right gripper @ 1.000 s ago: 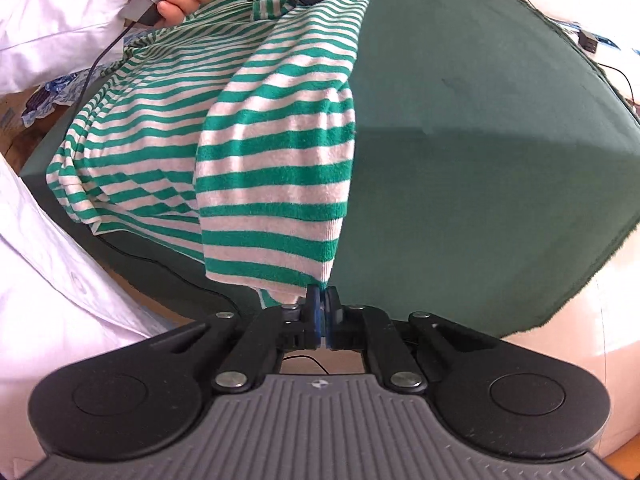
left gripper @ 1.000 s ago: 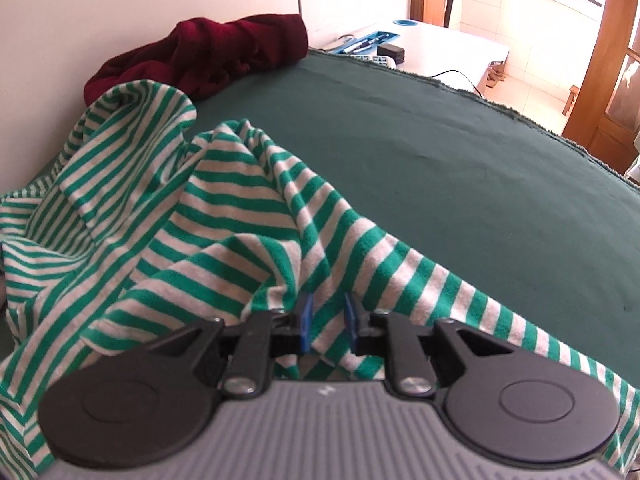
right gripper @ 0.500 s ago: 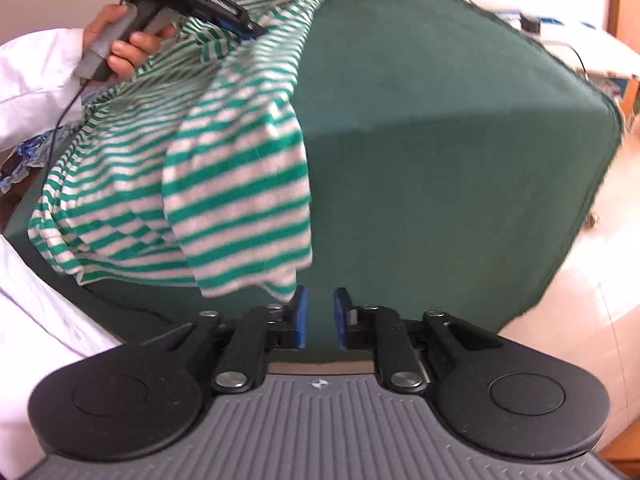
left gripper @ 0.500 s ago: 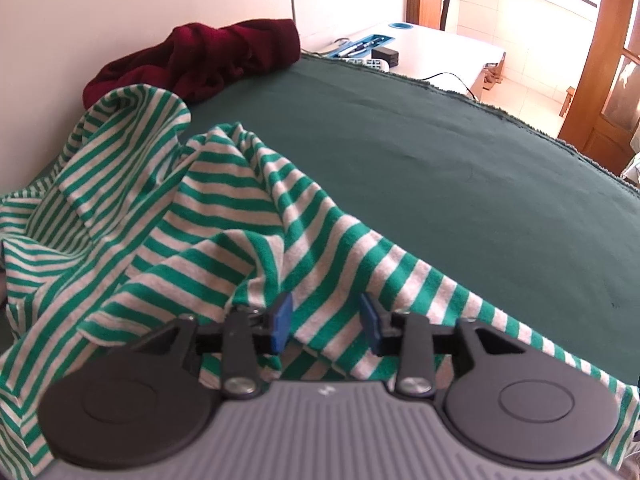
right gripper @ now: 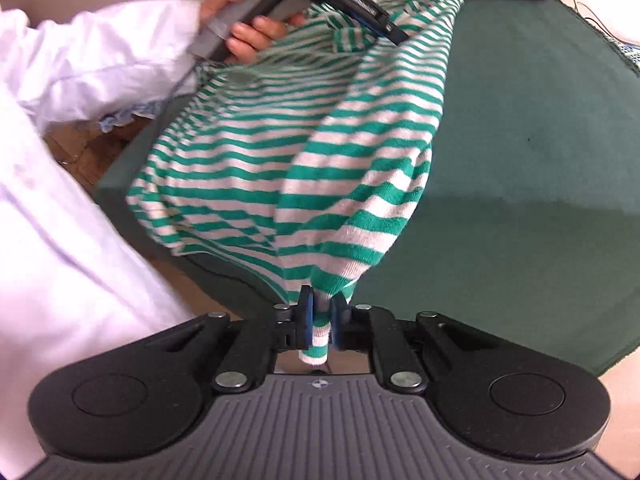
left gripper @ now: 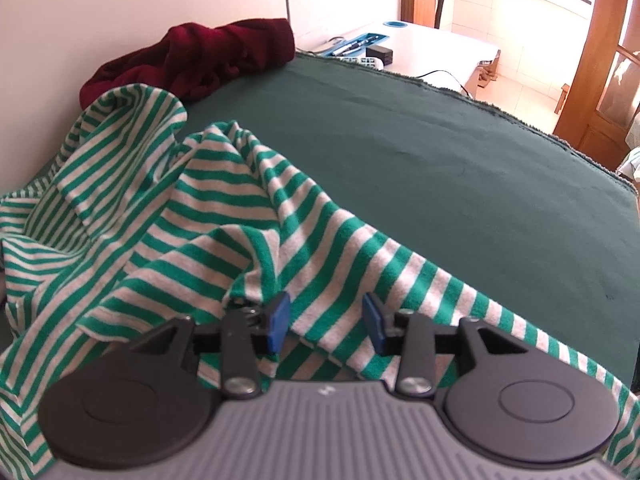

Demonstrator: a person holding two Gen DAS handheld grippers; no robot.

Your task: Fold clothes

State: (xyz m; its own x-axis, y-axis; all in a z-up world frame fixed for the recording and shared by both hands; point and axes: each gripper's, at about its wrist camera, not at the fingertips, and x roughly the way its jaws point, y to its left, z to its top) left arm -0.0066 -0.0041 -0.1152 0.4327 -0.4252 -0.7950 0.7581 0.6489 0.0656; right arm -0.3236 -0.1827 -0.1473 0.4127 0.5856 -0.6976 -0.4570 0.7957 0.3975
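Nearest us, at the front edge of the green-covered table [right gripper: 520,120], our right gripper [right gripper: 321,322] is closing its blue pads on a bunched corner of the green-and-white striped shirt [right gripper: 280,152], and a short tail of fabric pokes out behind the pads. From that pinch the shirt stretches away across the table's near-left corner, partly draped over the edge beside our white sleeve [right gripper: 80,64]. Farther along the same cloth, our left hand [right gripper: 248,24] grips the handle of the left gripper [left gripper: 326,322]. Its jaws are opening; a fold of shirt lies between the pads, and neither pad presses on it. Beyond that gripper the shirt rises in rumpled folds toward the table's back-left corner. Farthest back on the table, against the wall, sits a heap of dark red clothing [left gripper: 192,60].
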